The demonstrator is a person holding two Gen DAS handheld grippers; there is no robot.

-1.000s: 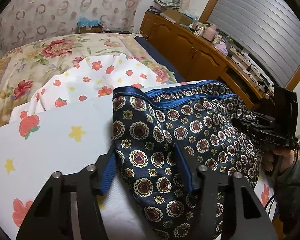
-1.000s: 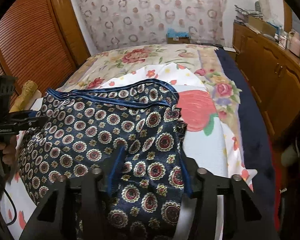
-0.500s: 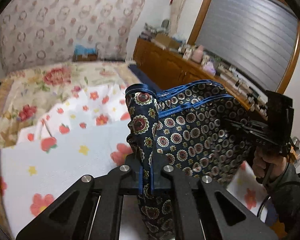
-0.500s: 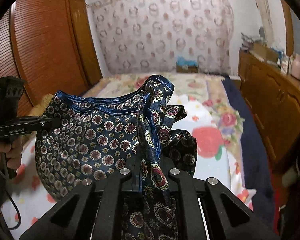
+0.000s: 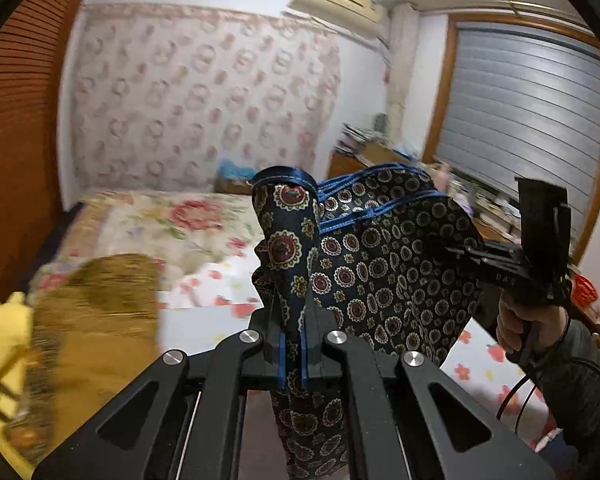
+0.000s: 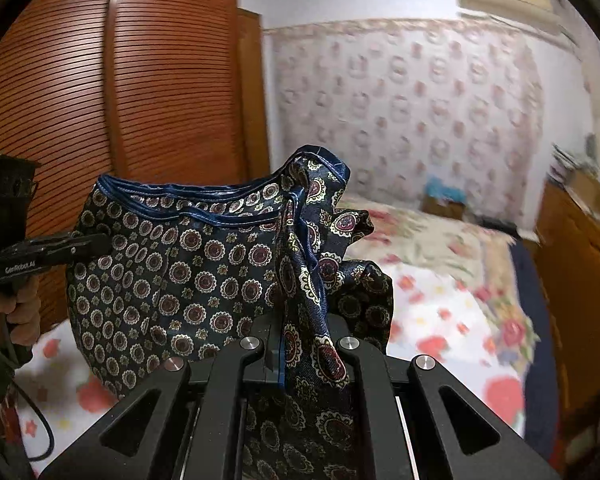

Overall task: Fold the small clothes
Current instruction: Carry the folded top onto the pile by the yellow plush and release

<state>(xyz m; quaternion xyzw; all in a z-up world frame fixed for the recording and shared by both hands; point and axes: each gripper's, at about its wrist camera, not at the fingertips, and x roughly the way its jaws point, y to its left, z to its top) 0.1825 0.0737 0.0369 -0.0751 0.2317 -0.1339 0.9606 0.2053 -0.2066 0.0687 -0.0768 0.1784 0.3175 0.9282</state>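
Both the left gripper (image 5: 291,344) and right gripper (image 6: 300,344) clench the slippery shorts (image 5: 380,264) above the bed (image 6: 440,280); a corner may slide free.

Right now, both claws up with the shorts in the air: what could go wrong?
1. The left claw and right claw each pinch only a bunched corner of the shorts; the shiny fabric may slip out.
2. The waistband sags between the claws and the cloth hangs in folds, so it could land creased on the bed.
3. Both views are motion-blurred; a fast swing may twist the shorts further.
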